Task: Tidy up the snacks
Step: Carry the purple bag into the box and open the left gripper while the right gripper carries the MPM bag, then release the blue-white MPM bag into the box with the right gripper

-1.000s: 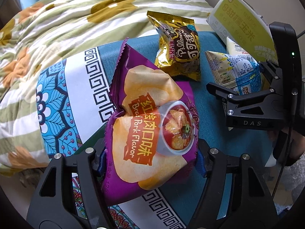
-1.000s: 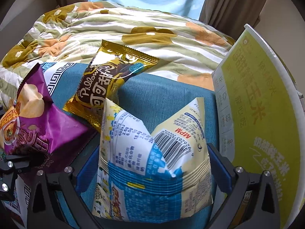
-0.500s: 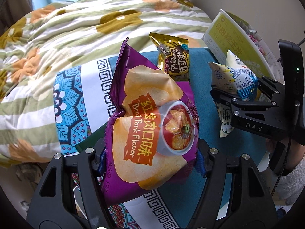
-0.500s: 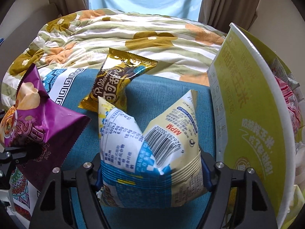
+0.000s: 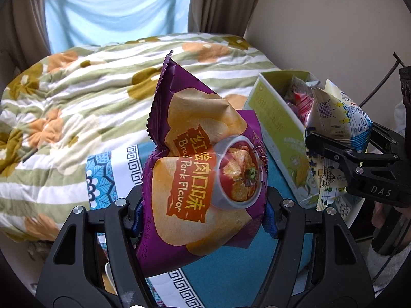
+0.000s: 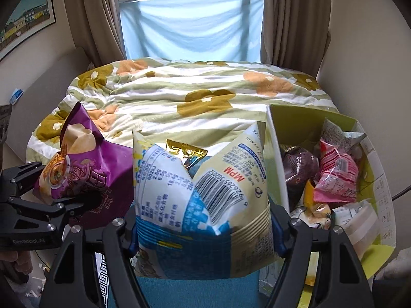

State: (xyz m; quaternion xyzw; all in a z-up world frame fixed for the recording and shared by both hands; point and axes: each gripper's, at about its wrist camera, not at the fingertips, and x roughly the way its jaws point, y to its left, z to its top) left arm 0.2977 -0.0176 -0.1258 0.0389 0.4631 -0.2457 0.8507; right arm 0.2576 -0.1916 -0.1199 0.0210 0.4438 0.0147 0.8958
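A purple Braised Pork Flavor chip bag [image 5: 205,169] is pinched at its lower half by my left gripper [image 5: 203,215], which holds it up over the teal cloth. My right gripper [image 6: 203,228] is shut on a blue and cream snack bag [image 6: 205,205], barcode side towards the camera, lifted beside the yellow-green box [image 6: 274,154]. From the right wrist view the purple bag [image 6: 90,174] and left gripper [image 6: 51,205] hang at the left. From the left wrist view the blue bag [image 5: 341,118] and right gripper [image 5: 334,151] sit by the box [image 5: 277,128]. A gold packet [image 6: 185,154] peeks from behind the blue bag.
The box holds several packets, among them a pink one [image 6: 336,177] and a dark purple one [image 6: 298,169]. A teal patterned cloth [image 5: 231,269] lies below, on a flowered quilt [image 6: 192,95]. Curtains and a window stand behind; a wall is close on the right.
Both grippers have risen with their bags, and the views now tilt up to the window. The box's inside has come into view. The gold packet stayed on the cloth below.
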